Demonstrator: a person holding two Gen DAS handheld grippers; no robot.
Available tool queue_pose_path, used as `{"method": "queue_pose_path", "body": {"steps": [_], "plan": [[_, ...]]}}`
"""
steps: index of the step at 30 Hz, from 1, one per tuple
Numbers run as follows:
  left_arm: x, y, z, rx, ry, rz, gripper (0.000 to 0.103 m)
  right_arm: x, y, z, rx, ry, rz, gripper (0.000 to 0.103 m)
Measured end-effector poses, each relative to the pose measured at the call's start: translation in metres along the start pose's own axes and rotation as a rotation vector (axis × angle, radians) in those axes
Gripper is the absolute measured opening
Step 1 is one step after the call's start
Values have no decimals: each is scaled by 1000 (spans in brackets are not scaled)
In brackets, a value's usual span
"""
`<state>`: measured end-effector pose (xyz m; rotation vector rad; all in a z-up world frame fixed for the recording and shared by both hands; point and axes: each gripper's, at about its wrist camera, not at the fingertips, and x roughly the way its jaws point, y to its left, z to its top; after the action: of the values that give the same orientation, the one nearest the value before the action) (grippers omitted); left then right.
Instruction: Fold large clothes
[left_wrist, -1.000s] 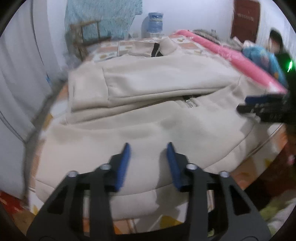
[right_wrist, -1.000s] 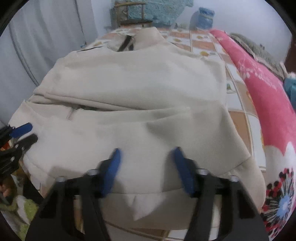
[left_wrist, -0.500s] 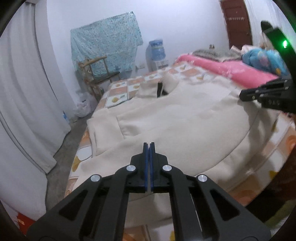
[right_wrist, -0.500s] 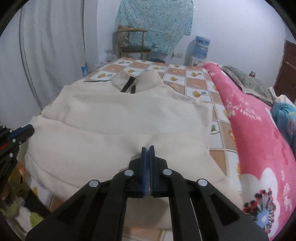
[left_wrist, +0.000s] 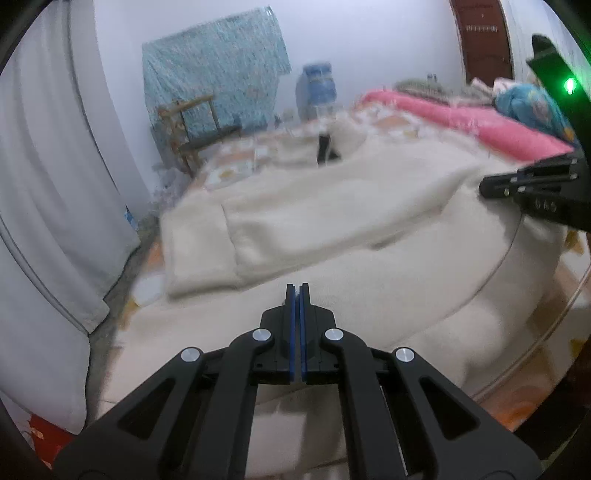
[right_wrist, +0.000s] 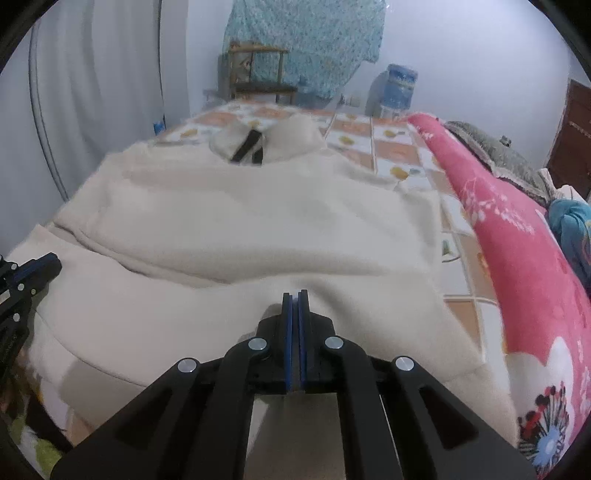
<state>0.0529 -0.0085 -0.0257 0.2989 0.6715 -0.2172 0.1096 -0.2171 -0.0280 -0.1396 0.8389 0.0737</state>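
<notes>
A large cream fleece jacket (left_wrist: 332, 206) (right_wrist: 258, 229) lies spread on the bed, its collar with a black zipper (right_wrist: 247, 144) at the far end. My left gripper (left_wrist: 296, 286) is shut on the near hem at the jacket's left side. My right gripper (right_wrist: 295, 293) is shut on the near hem at its right side, where the fabric tents up to the pads. Each gripper shows in the other's view: the right gripper (left_wrist: 487, 188) at the right edge, the left gripper (right_wrist: 51, 264) at the left edge. The pinched cloth itself is hidden by the fingers.
The bed sheet (right_wrist: 388, 147) has orange and white squares. A pink flowered blanket (right_wrist: 517, 240) runs along the bed's right side. Beyond the bed stand a wooden chair (right_wrist: 258, 74) and a blue water bottle (right_wrist: 395, 92). A white curtain (left_wrist: 44, 184) hangs at the left.
Both grippers went from open over the jacket's near hem to shut. Both views have tilted up from the jacket toward the room, and the near fabric has bunched upward.
</notes>
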Motion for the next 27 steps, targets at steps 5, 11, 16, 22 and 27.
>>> {"method": "queue_pose_path", "body": {"steps": [5, 11, 16, 22, 27], "plan": [[10, -5, -8, 12, 28, 7, 3, 8, 4, -5, -45, 23, -33, 5], [11, -4, -9, 14, 29, 10, 3, -31, -1, 1, 11, -51, 125, 9], [13, -2, -8, 5, 27, 10, 3, -21, 31, -1, -48, 3, 294, 11], [7, 8, -7, -23, 36, -11, 6, 16, 40, -2, -33, 47, 266, 13], [-6, 58, -21, -163, 48, 29, 7, 17, 36, -7, 3, 50, 293, 13]]}}
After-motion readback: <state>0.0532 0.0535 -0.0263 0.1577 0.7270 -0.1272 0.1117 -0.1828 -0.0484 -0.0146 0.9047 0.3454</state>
